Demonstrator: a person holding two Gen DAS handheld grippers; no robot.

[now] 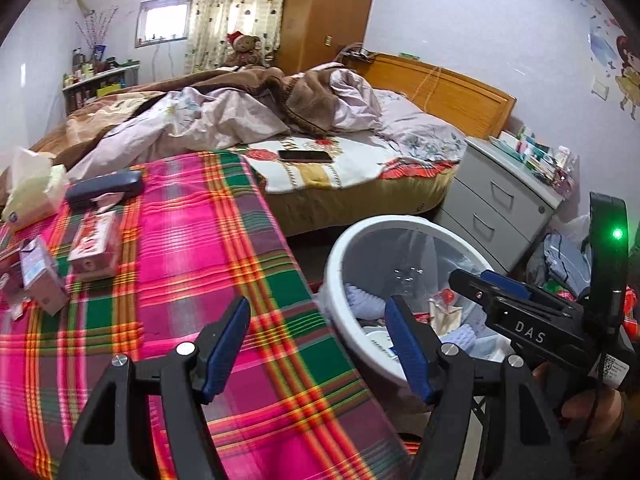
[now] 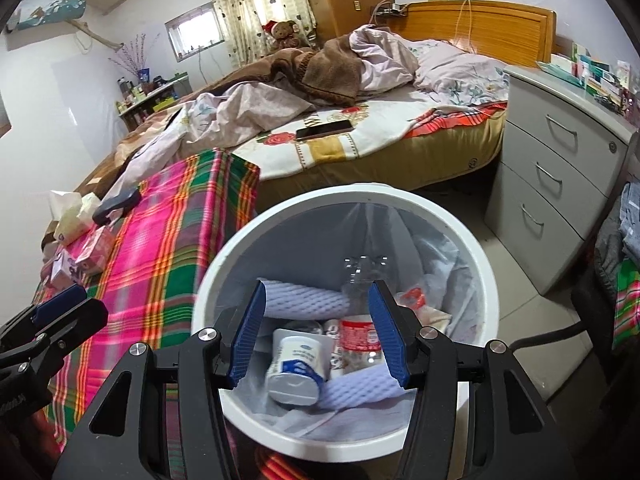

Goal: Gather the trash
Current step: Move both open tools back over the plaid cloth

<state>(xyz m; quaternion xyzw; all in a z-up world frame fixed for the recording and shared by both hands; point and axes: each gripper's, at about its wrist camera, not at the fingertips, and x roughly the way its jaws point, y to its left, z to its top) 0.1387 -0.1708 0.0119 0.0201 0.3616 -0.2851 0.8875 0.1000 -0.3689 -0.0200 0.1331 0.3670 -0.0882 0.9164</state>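
Right gripper point(image 2: 316, 334) hangs over the bin point(image 2: 472, 248), fingers wide and empty, cup point(image 2: 294, 372) and bottle point(image 2: 358, 336) below between them. Left gripper point(image 1: 316, 348) gapes empty above the tabletop point(image 1: 192, 248) edge.

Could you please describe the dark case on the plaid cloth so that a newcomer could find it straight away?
Start at the plaid cloth spread beside the bed. Along its far left edge sits a cluster of small cartons and a tissue pack. The dark case lies next to that pack: long, rounded and navy-black, unlike the pale printed cartons.
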